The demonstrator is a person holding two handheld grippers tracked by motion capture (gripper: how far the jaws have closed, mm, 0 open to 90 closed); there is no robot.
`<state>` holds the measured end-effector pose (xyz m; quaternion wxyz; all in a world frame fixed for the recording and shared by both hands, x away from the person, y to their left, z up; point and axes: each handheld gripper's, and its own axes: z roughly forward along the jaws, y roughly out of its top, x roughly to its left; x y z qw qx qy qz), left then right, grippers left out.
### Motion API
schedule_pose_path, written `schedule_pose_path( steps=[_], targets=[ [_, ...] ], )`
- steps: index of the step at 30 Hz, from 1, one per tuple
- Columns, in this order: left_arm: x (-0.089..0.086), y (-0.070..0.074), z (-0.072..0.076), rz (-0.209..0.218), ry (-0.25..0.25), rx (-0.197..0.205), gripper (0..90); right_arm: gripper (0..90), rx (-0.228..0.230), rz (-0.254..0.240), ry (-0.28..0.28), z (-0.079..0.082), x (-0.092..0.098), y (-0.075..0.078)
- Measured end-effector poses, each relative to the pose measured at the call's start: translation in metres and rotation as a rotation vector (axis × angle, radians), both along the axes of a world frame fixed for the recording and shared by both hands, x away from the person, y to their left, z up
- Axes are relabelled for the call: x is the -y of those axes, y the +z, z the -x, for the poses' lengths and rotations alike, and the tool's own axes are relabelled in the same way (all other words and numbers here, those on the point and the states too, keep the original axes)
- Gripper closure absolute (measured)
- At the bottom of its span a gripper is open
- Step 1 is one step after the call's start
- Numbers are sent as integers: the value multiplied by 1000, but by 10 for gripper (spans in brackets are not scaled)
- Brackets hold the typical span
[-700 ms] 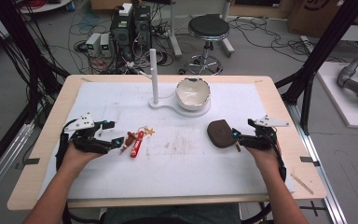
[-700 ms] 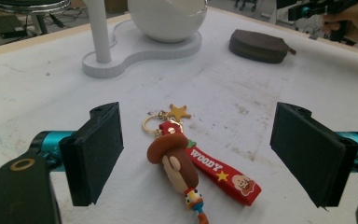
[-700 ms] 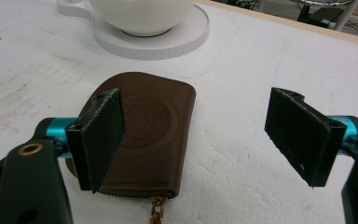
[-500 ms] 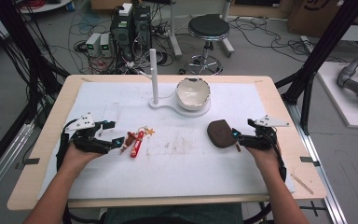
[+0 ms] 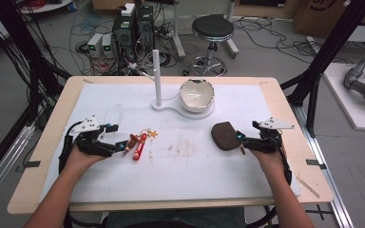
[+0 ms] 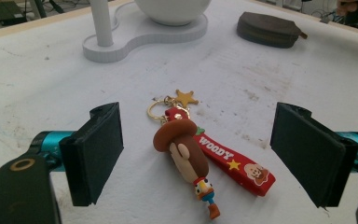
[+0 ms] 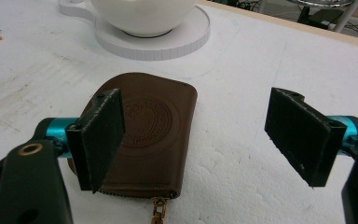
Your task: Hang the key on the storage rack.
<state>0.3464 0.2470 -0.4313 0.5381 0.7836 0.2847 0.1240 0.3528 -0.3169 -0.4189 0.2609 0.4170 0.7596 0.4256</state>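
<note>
**Resting both open grippers beside a keychain and a pouch**

Lying on the white mat point(image 5: 247, 166), the keychain point(image 6: 186, 154) and the brown pouch point(image 5: 225, 136) sit on either side of the white stand point(image 5: 158, 76), which serves here as the landmark: the keychain is nearer the person and to the left of the stand, the pouch nearer the person and to its right. The bowl point(image 5: 196, 94) rests on the stand's round base, just right of the post.

The left gripper point(image 5: 119, 145) sits low at the mat, left of the keychain, jaws wide apart and holding nothing. In the left gripper view the brown figure with its red "WOODY" strap point(image 6: 235, 161), gold ring and star lies between the two black pads, touching neither; bare mat shows on both sides of it.

The right gripper point(image 5: 240, 141) sits right of the pouch, jaws likewise spread and empty. In the right gripper view the pouch point(image 7: 149, 140) lies flat with its zip pull toward the camera; one pad stands in front of its edge, the other well off over bare mat.

Between keychain and pouch, on the person's side of the stand, a broad stretch of stained mat lies open. The table's wooden edge point(image 5: 171, 205) borders the mat all round, and both grippers stand well inside it.
</note>
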Motion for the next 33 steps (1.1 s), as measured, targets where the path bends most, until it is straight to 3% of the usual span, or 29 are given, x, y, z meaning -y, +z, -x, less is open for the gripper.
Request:
schedule_pose_path(
  steps=[19,24,30,33],
  targets=[
    [23,-18,-27,-89,13,-70,172,201,-12,6,6,3,0,-1],
    [31,-24,-31,-162,-10,-93,174,202,-12,11,10,2,-1,-2],
    [34,-26,-34,-181,-3,-109,191,202,-13,9,7,3,-1,-2],
    [36,-26,-36,-212,0,-125,222,202,-15,9,8,2,-1,-2]
  ],
)
